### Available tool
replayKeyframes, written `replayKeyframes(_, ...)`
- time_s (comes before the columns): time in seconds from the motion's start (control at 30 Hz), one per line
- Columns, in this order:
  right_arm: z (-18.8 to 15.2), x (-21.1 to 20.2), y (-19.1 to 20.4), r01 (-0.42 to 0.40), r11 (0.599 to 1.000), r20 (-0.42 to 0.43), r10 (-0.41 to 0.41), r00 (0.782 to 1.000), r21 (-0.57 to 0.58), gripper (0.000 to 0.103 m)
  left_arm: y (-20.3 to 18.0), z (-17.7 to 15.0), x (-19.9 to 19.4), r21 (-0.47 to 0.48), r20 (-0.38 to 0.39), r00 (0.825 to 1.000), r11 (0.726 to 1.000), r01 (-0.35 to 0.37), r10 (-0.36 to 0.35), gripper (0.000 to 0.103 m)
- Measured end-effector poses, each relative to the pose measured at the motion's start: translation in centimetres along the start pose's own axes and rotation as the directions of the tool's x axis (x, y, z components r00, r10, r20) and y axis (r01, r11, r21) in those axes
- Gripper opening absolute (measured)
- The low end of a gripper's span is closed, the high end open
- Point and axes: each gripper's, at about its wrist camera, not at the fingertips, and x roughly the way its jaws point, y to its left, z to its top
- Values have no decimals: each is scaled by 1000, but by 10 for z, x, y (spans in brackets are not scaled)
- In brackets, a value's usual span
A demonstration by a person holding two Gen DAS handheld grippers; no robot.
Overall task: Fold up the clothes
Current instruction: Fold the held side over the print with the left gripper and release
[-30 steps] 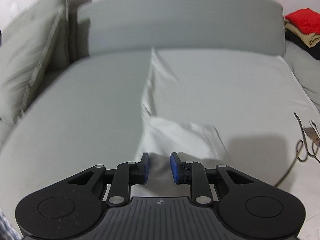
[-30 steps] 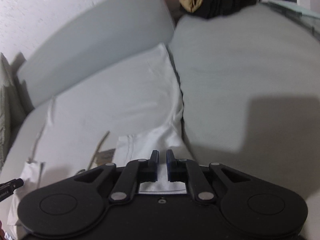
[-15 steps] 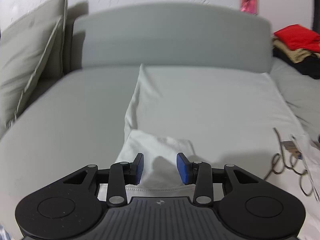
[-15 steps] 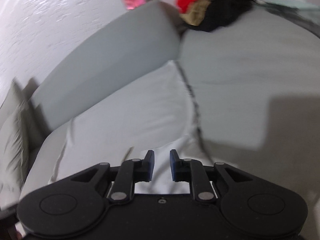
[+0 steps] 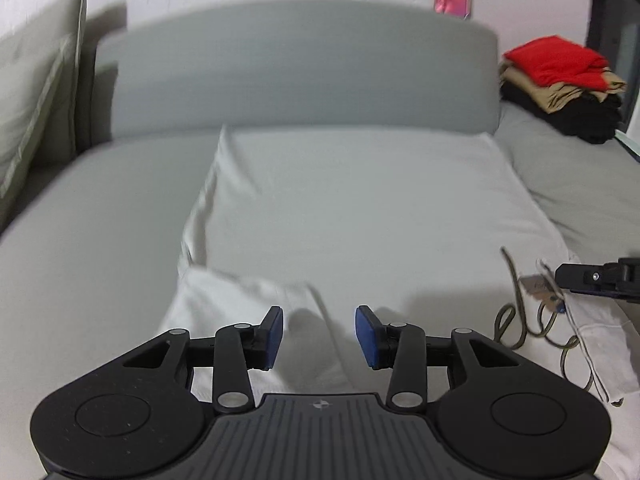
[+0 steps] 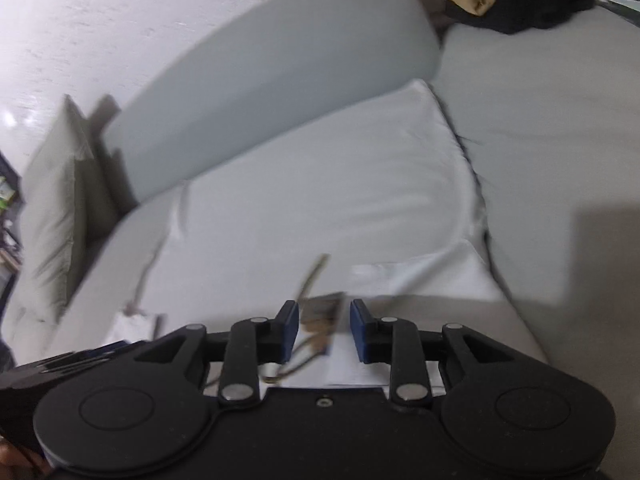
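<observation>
Left tool [image 5: 319, 331] spread above the white shirt's [image 5: 360, 208] folded-in sleeve [image 5: 240, 300] at lower centre, right tool [image 6: 324, 330] spread near the opposite sleeve [image 6: 432, 276], shirt running lengthwise up-frame toward the sofa back [image 5: 304, 68].

A grey sofa [image 5: 100, 248] carries a spread white garment [image 5: 360, 208], a cushion [image 5: 36, 92] and stacked clothes [image 5: 560, 88].

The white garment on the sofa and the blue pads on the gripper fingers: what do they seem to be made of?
The white garment looks like a thin, matte woven or knit fabric, probably cotton: it lies limp with soft creases and a folded-over sleeve. The blue pads on the left gripper look like soft rubber or foam with a dull finish, set on black, probably plastic, fingers; the blur leaves this open.
</observation>
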Motion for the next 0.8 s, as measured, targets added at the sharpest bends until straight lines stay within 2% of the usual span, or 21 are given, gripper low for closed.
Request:
replayKeyframes(0.13,-1,-17,-14,61,996,48,-64,997,64,28,13,-1,-16,-58,60,997,998,-40,43,42)
replayKeyframes(0.23,-2,-30,-25,104,988,82,-114,990,114,28,33,-3,-19,-130,36,993,985,-111,116,42)
replayKeyframes(0.3,-3,-38,-32,131,981,97,-146,985,145,28,44,-8,-21,-165,-3,991,977,-134,136,41)
replayKeyframes(0.4,-9,-41,-39,163,977,57,-172,983,137,28,48,-18,-21,-127,-71,987,980,-150,142,40)
replayKeyframes(0.53,-25,-49,-35,185,981,-13,-184,983,61,28,46,-32,-28,-57,-130,982,987,-148,140,42)
replayKeyframes(0.63,-42,-59,-30,212,977,-63,-211,976,8,29,48,-46,-46,-48,-146,980,989,-143,134,42)
replayKeyframes(0.8,-63,-94,-33,179,983,-92,-176,980,26,30,48,-70,-78,-50,-164,980,992,-119,110,42)
